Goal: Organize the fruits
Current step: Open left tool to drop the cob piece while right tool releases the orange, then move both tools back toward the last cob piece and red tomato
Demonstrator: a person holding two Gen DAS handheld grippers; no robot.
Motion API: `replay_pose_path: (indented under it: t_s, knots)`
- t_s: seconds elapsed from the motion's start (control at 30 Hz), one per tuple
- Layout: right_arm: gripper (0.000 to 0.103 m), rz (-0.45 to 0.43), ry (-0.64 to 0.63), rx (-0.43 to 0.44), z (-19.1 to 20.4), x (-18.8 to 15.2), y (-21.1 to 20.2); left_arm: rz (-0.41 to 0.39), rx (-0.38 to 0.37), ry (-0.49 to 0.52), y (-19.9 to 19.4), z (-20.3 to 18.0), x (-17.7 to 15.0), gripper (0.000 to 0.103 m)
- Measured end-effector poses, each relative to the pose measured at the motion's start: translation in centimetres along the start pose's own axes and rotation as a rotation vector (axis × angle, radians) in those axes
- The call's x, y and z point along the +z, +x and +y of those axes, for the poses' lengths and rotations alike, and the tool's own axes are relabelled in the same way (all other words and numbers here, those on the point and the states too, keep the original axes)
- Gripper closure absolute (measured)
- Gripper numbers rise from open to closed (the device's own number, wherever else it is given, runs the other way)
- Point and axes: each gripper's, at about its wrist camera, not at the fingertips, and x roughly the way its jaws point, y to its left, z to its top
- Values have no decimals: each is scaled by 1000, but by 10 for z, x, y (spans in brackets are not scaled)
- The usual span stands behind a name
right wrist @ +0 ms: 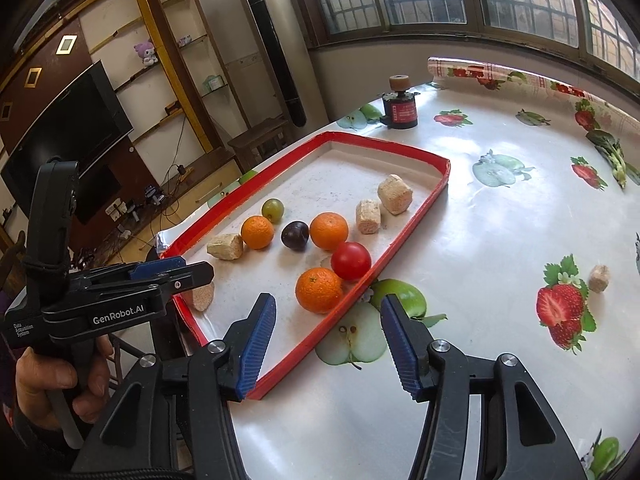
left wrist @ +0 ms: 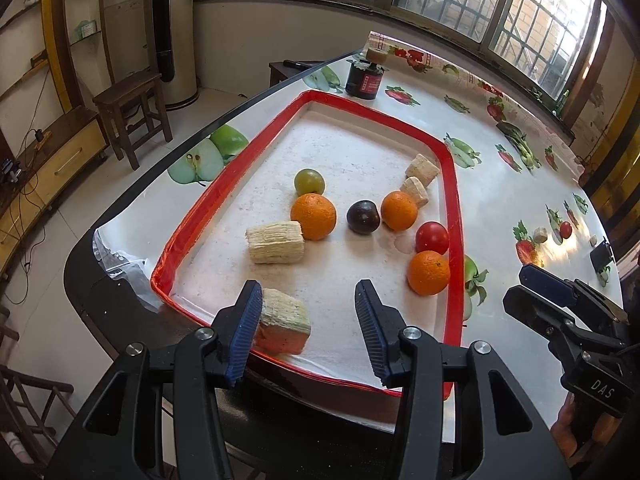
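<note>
So I've got both claws hovering at the near end of the red-rimmed tray (left wrist: 454, 200) right now. My left gripper (left wrist: 308, 332) has its jaws spread with nothing pinched. The nearest beige fibrous block (left wrist: 285, 326) sits just inside the left pad, right against it as far as I can tell, but the other pad is well clear of it. My right gripper (right wrist: 328, 344) is spread too and empty, with the tray's red edge and an apple print on the tablecloth (right wrist: 480, 240) showing between the fingers.

All the fruit is in the tray: three oranges, the nearest one (right wrist: 319, 290) by the right rim, a red tomato (right wrist: 351, 261) touching it, a dark plum (right wrist: 295, 235) in the middle, and a green grape (right wrist: 273, 210) farther back. More beige blocks lie scattered among them, and one small piece (right wrist: 599, 278) sits out on the cloth.
</note>
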Motion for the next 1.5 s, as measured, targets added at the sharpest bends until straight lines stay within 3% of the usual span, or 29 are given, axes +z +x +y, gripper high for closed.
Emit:
replay_pose_path:
  t_s: [1.07, 1.5]
  knots:
    - [46, -76, 285, -224, -151, -58, -95, 27, -142, 215, 12, -133, 7, 56]
    - [46, -87, 346, -294, -191, -67, -115, 53, -205, 303, 23, -191, 8, 56]
